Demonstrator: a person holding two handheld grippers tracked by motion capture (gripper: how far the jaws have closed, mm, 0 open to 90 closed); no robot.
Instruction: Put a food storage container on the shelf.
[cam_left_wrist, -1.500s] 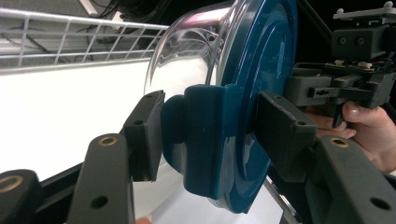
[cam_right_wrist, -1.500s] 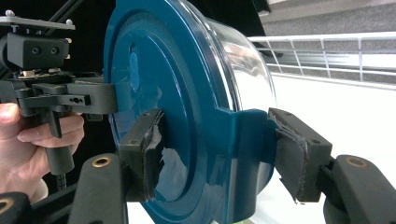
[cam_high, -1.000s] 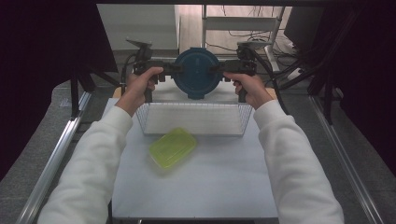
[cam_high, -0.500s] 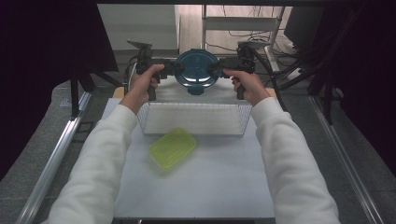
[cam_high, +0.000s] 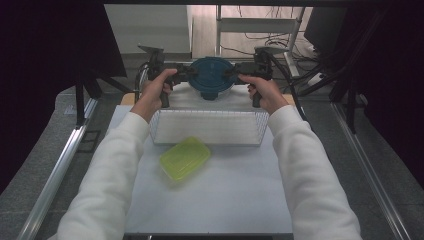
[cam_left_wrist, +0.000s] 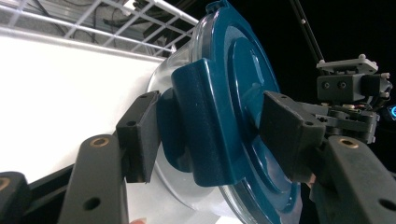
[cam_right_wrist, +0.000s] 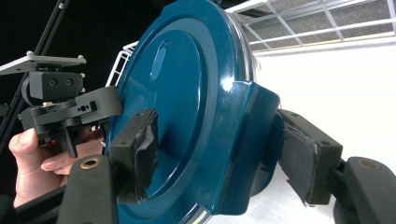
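Note:
A round clear container with a dark blue lid (cam_high: 211, 77) hangs in the air over the far edge of the wire basket (cam_high: 207, 142). My left gripper (cam_high: 187, 75) is shut on the blue clip at its left side. My right gripper (cam_high: 232, 72) is shut on the clip at its right side. In the left gripper view the pads (cam_left_wrist: 140, 135) pinch the clip (cam_left_wrist: 205, 126), with the lid (cam_left_wrist: 243, 70) on edge. In the right gripper view the pads (cam_right_wrist: 137, 154) clamp the opposite clip (cam_right_wrist: 247, 140) beside the lid (cam_right_wrist: 177, 84).
A shallow white wire basket stands across the middle of the white table (cam_high: 225, 200). A flat yellow-green lidded box (cam_high: 185, 157) lies just in front of it. Dark frame rails (cam_high: 60, 165) run along both sides, and cables lie on the floor behind.
The container between both grippers has shifted slightly away from the camera and looks smaller, with its lid tipped flatter. Both grips have stayed the same.

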